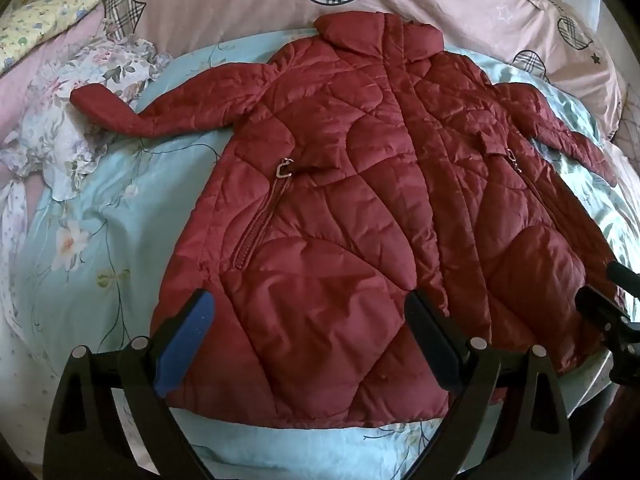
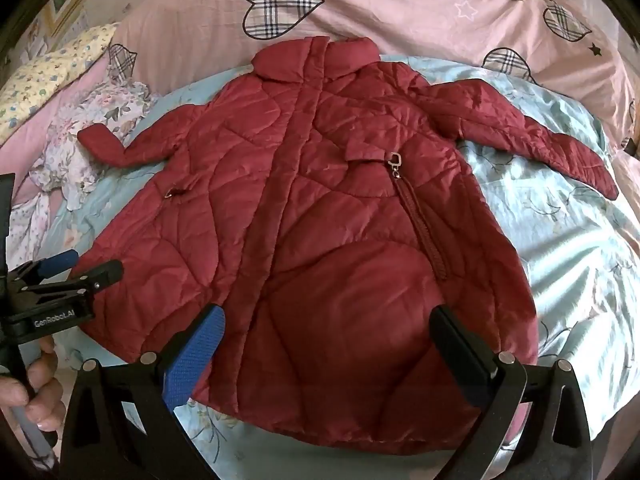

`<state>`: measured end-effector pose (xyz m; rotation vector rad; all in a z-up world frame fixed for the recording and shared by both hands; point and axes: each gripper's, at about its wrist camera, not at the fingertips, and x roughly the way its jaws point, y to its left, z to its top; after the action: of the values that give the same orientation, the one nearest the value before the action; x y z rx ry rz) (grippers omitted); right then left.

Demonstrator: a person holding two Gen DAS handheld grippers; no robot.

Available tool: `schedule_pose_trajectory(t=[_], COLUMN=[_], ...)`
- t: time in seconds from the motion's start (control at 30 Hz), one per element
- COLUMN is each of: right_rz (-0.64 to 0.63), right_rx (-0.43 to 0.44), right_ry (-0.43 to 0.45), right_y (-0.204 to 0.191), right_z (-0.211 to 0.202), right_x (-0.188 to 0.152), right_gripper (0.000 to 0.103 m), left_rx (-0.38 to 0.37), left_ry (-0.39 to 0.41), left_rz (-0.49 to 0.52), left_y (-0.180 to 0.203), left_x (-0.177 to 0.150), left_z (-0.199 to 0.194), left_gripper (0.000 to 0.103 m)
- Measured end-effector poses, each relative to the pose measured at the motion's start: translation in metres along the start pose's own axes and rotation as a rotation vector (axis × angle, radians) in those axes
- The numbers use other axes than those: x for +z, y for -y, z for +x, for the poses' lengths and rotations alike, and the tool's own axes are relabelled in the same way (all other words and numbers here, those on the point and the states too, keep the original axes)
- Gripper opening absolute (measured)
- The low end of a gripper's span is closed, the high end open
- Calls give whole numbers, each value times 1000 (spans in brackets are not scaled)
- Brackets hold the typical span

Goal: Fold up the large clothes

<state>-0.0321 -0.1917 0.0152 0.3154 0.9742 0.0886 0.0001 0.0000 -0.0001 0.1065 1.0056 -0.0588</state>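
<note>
Left wrist view: left claw [image 1: 310, 340] is hanging over the hem end of the red quilted coat [image 1: 360, 184], fingers spread wide, nothing between the pads. The blue-padded finger [image 1: 186, 348] is sitting over the coat's near left corner, the black one [image 1: 434, 344] over the lower front panel. The coat is lying front-up and spread flat on the bed sheet [image 1: 92, 240], running away from the claw: hem nearest, collar farthest, one sleeve reaching out far left of the claw, the other far right. Zipper pull [image 1: 283, 169] is lying ahead of the blue finger. Right claw [image 1: 608, 300] is showing at the right edge, beside the coat's right side.

Right wrist view: right claw [image 2: 328, 348] is likewise gaping wide and gripping nothing, poised above the coat's [image 2: 320, 200] hem, right half of the garment lying between and beyond its fingers. Pocket zipper [image 2: 420, 224] is running ahead, between the fingers' lines. Sheet [image 2: 560, 240] is showing bare to the claw's right. Left claw [image 2: 80, 272] is sitting at the far left, by the coat's left edge, a hand [image 2: 36, 392] holding its grip. Pink bedding [image 2: 400, 12] is lying beyond the collar.
</note>
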Motion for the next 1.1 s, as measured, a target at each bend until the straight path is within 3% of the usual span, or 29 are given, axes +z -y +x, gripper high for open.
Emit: schedule_pose_trajectory(t=[0.87,1.1], right_rz=[4,6], right_rx=[5,5], right_ry=[-3,-4], right_y=[-4,-2], right_z=[2,2], right_x=[3,4], right_gripper=[103,103], left_rx=[-10,-41], left_ry=[-2,-7], left_rz=[-3,-21], left_y=[-2,-3], left_x=[1,1], left_z=[6,7], left_gripper=[97,97])
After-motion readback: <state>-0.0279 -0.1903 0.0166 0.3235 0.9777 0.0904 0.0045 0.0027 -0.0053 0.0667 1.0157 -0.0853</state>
